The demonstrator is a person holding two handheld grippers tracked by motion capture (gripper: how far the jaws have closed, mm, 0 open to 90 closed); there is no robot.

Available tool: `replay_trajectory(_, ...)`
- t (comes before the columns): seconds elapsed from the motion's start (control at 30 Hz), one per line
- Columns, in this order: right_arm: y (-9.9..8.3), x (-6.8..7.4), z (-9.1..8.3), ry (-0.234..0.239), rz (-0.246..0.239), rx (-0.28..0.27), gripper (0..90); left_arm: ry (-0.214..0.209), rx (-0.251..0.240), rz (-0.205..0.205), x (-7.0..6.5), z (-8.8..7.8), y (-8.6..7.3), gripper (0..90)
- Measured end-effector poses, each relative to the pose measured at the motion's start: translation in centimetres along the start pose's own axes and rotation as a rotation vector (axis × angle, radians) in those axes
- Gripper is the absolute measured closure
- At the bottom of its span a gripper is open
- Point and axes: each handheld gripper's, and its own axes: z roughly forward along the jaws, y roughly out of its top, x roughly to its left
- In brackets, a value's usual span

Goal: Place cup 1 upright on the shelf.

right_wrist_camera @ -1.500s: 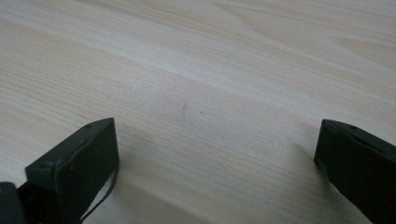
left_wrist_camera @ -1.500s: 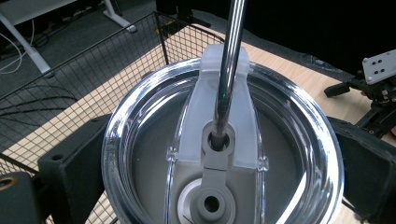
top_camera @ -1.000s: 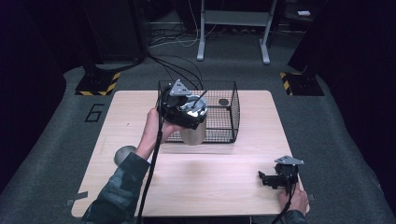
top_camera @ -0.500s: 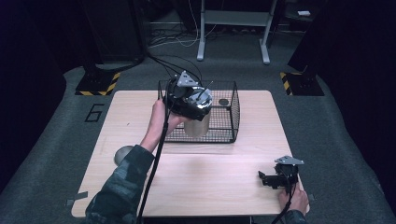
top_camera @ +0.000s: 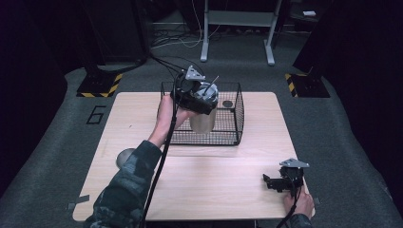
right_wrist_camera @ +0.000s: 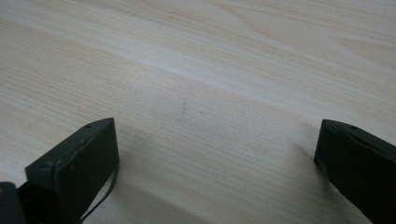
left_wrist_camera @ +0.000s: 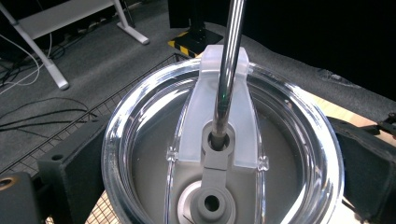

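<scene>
A dark room with grey carpet surrounds a pale wooden table point(top_camera: 199, 185), and black-and-yellow hazard-striped blocks sit on the floor behind it. On the far half of the table stands a black wire mesh basket point(top_camera: 230, 135), open at the top.

The left gripper point(top_camera: 197, 97) is held above the basket's left part, and its jaws are clamped on either side of a steel tumbler point(top_camera: 203, 121) with a clear plastic lid point(left_wrist_camera: 140, 140). The tumbler hangs within the basket's outline, toward its front left; whether its base touches the mesh floor cannot be told from the high view. In the left gripper view the lid sits between the two black jaws, and a shiny metal straw point(left_wrist_camera: 229, 70) rises from a hole in the lid's frosted slider. A small dark round object point(top_camera: 227, 103), possibly a cap, lies in the basket's far right part, apart from the tumbler.

The right gripper point(top_camera: 278, 182) rests low at the table's near right corner, well apart from the basket. Its jaws stand wide apart with nothing between them but bare wood grain. A grey round disc point(top_camera: 124, 156) lies near the table's left edge, just beside the person's camouflage sleeve point(top_camera: 126, 190).
</scene>
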Motion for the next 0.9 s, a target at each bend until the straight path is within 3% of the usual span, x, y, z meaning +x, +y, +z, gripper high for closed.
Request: replay_trajectory(0.9,0.0,0.0,0.0,0.005,0.005,0.006,0.0,0.022,0.0,0.003,0.3,3.9,1.6,4.3)
